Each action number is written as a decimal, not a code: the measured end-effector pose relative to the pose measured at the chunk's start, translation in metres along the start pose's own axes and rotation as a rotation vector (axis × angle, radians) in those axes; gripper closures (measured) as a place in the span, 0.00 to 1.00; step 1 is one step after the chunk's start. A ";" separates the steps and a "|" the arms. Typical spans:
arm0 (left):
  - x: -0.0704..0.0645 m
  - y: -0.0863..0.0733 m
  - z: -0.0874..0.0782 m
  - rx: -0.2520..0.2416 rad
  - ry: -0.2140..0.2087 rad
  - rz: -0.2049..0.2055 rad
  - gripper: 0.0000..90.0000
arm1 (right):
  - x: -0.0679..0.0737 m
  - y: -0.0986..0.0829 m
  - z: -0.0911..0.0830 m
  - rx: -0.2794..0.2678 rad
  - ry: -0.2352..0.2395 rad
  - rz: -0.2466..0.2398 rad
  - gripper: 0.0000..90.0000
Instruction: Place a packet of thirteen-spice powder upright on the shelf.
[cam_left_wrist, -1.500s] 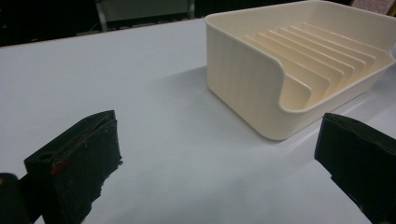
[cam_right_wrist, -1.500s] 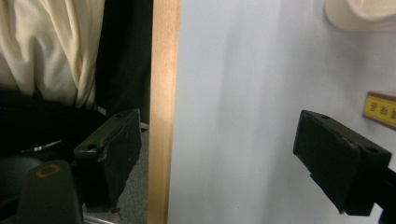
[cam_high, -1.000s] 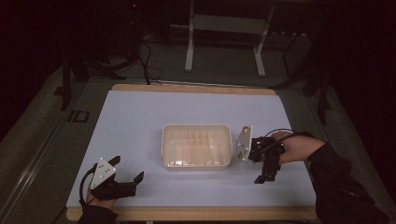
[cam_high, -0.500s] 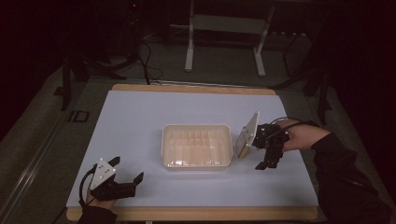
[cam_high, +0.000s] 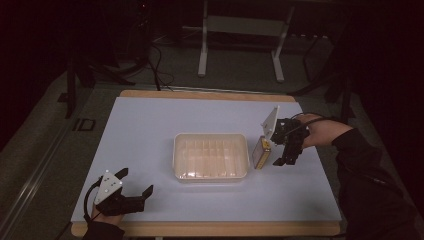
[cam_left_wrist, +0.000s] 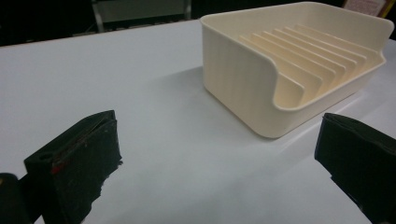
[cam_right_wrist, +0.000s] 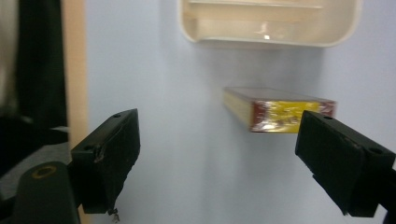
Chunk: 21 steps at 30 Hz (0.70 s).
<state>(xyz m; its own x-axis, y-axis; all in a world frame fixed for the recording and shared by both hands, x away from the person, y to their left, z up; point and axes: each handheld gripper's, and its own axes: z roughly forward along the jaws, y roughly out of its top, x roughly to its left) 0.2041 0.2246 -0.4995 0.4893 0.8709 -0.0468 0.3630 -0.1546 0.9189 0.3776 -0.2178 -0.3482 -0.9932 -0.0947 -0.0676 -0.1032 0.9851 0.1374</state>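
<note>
The right gripper (cam_right_wrist: 217, 154) gapes wide, empty, lined up on the box (cam_right_wrist: 279, 108) beside the tray (cam_high: 211, 176); the left gripper (cam_high: 131, 192) rests open, holding nothing.

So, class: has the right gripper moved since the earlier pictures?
Yes. In the high view the right gripper has shifted toward the table's far edge, alongside the cream tray.

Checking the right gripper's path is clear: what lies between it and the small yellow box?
Nothing: in the right gripper view, bare table separates the open right gripper from the small yellow box, which lies near the cream tray.
</note>
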 end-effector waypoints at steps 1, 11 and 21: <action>0.000 0.000 0.000 0.001 -0.002 0.002 0.00 | -0.002 0.000 0.001 0.001 -0.004 0.007 0.15; 0.000 -0.001 -0.002 -0.009 -0.006 0.000 0.00 | -0.020 0.001 0.012 0.015 -0.021 0.018 0.16; 0.000 -0.002 -0.004 -0.008 0.003 -0.003 0.00 | -0.041 -0.002 0.026 0.012 -0.006 0.040 0.17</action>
<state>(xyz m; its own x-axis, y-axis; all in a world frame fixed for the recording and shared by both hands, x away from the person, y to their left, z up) 0.1999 0.2272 -0.4996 0.4860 0.8727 -0.0480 0.3580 -0.1486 0.9218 0.4199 -0.2125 -0.3712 -0.9962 -0.0548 -0.0682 -0.0632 0.9897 0.1281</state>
